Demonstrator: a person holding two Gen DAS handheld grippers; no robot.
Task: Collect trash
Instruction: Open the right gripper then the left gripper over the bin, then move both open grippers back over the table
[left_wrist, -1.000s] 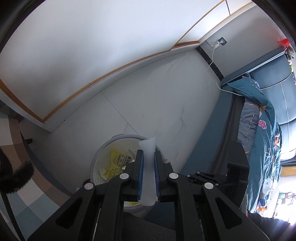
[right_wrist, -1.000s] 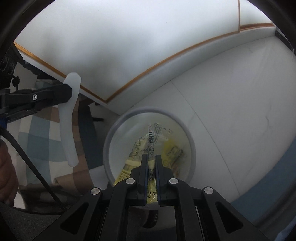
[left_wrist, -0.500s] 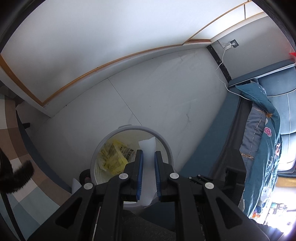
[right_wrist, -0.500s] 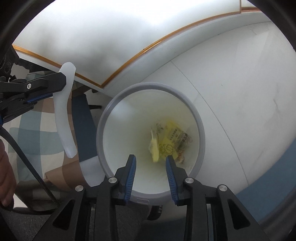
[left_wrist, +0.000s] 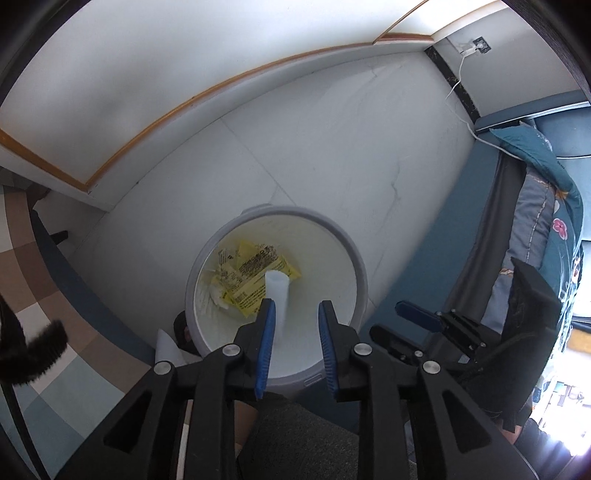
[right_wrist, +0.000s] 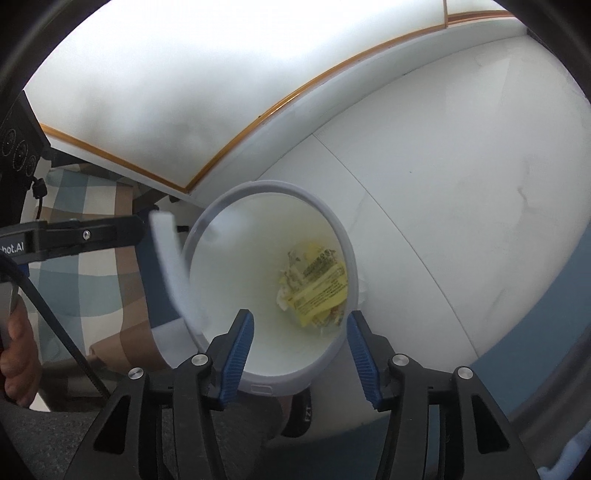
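Note:
A white bin with a grey rim stands on the pale floor, and yellow wrappers lie at its bottom. My left gripper points down over the bin and its jaws are opening. A white strip hangs between them against the left pad, clear of the right pad. In the right wrist view the strip is blurred at the tip of the left gripper, beside the bin rim. My right gripper is over the bin with its jaws opening and nothing between them. The yellow wrappers lie below it.
A blue sofa with a floral blanket runs along the right. A checked rug lies left of the bin. A white skirting with a wooden edge backs the floor. A cable hangs from a wall socket. A hand holds the left gripper.
My right jaws opened and the yellow wrapper dropped into the bin. My left gripper sank over the bin, its jaws parted, and the white strip slid lower between them.

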